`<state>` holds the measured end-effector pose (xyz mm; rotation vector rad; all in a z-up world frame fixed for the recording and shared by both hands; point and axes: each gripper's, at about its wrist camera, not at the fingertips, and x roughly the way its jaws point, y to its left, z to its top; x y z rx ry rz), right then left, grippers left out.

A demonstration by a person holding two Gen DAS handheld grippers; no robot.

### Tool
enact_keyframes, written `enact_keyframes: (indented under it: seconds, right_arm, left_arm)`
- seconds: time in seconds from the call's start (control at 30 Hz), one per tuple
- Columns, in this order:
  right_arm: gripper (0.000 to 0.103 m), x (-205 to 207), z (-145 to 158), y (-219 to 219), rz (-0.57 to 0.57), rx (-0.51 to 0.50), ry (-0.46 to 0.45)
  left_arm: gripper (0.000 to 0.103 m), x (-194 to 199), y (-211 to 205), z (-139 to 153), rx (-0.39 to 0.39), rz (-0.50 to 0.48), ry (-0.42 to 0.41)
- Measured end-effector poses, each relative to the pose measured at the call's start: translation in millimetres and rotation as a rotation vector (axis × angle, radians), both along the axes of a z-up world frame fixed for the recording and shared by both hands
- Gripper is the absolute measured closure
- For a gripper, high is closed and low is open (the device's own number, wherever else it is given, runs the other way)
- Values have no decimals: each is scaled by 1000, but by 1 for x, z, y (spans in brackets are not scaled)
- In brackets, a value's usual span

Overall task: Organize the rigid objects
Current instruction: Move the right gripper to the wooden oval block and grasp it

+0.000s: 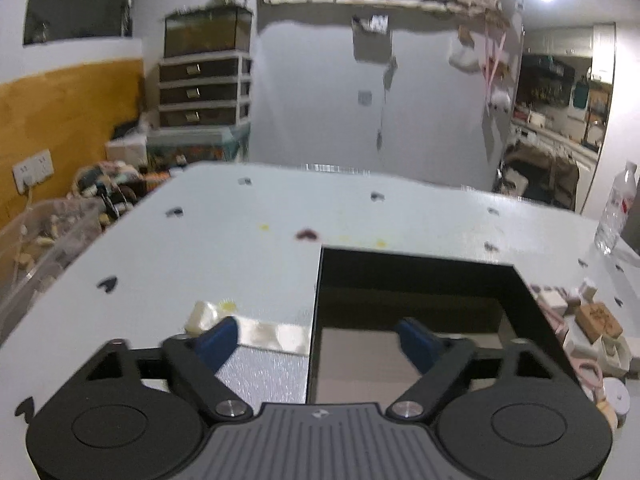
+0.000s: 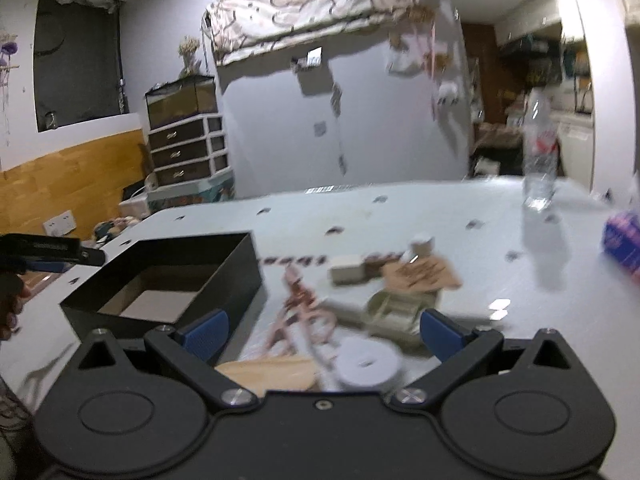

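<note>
White tabletop (image 1: 240, 240), cluttered room.
We see both grippers (image 1: 316, 334) (image 2: 324, 330) wide, empty; only right view shows blue packet (image 2: 624, 242).

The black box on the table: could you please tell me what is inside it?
The black box looks empty: only its pale cardboard floor shows. The near wall hides the floor's front strip in the right wrist view, so something small lying there cannot be ruled out.

Both wrist views low over white table (image 1: 240, 240), facing wall; share black box (image 2: 224, 264).
</note>
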<state>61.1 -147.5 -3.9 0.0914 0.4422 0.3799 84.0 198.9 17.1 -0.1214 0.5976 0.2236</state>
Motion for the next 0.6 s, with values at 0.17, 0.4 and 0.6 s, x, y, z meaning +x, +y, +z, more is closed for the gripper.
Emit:
enact_keyframes:
  seconds: [0.17,0.4,0.6]
  right_arm:
    - [0,6,-13,20,32,-3,59]
    - [0,14,-27,33,76,-5,134]
    - [5,15,-36,46,105,-75,151]
  left_arm:
    - [52,18,17,-14,-54,-7,86]
    - [83,30,20,-26,-77,-66,133]
    - [97,31,14,-34,-31,-81,138]
